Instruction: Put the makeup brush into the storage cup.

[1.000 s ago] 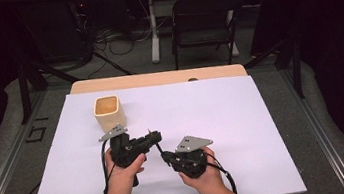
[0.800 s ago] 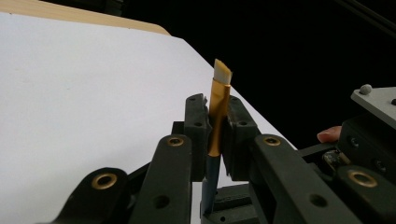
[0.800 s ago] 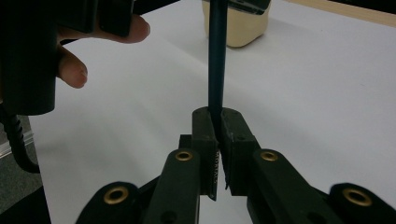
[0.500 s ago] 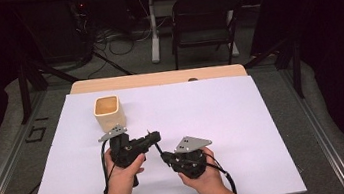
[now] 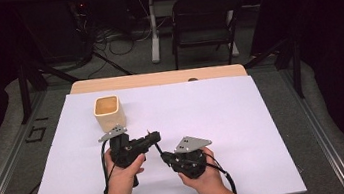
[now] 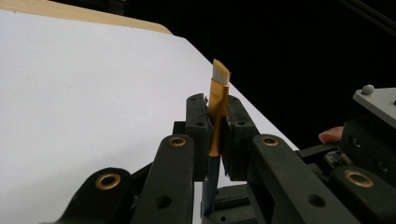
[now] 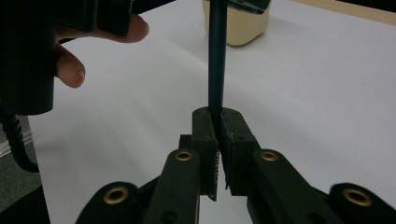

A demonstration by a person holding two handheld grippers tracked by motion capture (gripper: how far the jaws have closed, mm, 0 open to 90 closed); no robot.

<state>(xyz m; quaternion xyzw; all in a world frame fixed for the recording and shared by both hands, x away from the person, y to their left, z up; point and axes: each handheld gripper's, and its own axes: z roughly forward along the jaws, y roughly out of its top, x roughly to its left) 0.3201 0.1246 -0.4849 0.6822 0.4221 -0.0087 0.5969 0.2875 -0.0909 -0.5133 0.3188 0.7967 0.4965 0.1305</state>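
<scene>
The left gripper [image 6: 215,128] and right gripper [image 7: 218,135] both clench 1 dark pencil [image 6: 217,112]; its printed lettering is too small to read.

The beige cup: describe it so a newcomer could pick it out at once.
Start at the white sheet that covers the table, and go to its far left part. The beige cup stands there upright and open-topped, just beyond the left gripper. It is the one pale, squarish container, apart from the black grippers and the thin pencil that they clamp.
</scene>
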